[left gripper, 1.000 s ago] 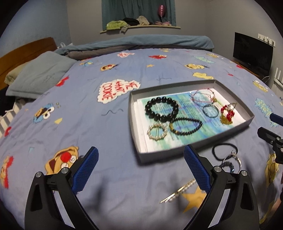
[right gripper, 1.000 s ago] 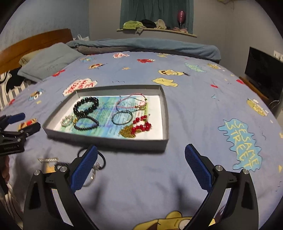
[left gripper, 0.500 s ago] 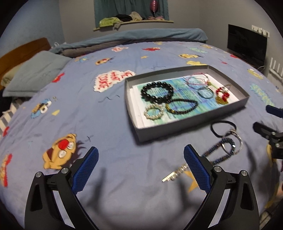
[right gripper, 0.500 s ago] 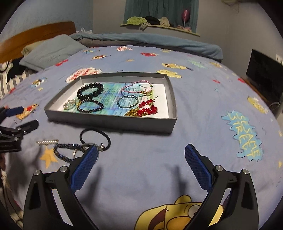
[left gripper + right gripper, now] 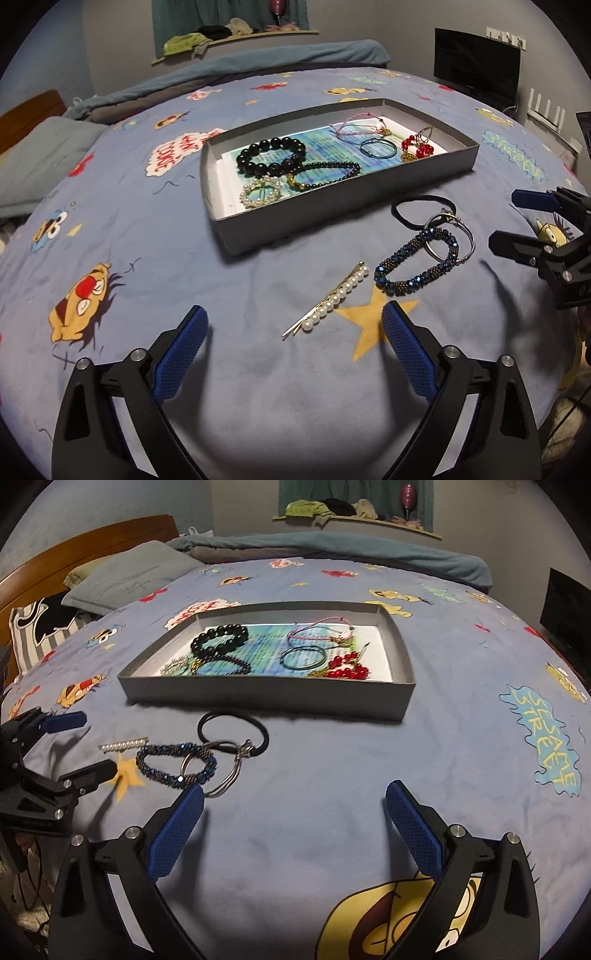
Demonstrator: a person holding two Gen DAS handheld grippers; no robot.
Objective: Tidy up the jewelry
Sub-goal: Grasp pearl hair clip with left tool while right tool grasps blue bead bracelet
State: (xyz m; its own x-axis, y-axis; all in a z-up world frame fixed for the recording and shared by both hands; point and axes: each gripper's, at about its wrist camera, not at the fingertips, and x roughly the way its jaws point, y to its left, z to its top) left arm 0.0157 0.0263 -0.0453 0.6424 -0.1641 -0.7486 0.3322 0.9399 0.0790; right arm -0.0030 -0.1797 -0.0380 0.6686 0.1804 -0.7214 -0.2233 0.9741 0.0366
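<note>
Both grippers have dropped lower and closer vs 0.5 s ago; loose pieces now sit larger in both views, tray further back.

L→R, left wrist view:
- Left gripper (image 5: 291,328): jaws spread wide, nothing between pads, hovering over bedspread (image 5: 122,206).
- Pearl hair clip (image 5: 328,301): just ahead of the jaws, slightly R of centre. Long axis runs diagonal, near-L to far-R. Thin gold wire w/ row of small round pearls; slim, flat on soft fabric, likely fiddly to pinch.
- Grey tray (image 5: 332,212): shallow card box, matte walls, printed paper liner. Holds glossy black bead bracelet (image 5: 271,155), plus other pieces.
- Blue beaded bracelet (image 5: 415,264): faceted, glittery, chunky loop, just R of clip; thin silver bangle (image 5: 452,240) overlaps it.
- Black hair tie (image 5: 423,208): smooth elastic loop, touching bangle, near tray's front wall.
- Right gripper (image 5: 509,221): at far R edge, jaws parted, empty.

Right wrist view: right gripper (image 5: 295,801) wide open; its L pad nearly over bangle (image 5: 225,771). Left gripper (image 5: 79,740) beside clip (image 5: 123,744).

Judgement: left nearer clip, right nearer bangle/bracelet cluster. 4 loose pieces not yet in tray.
</note>
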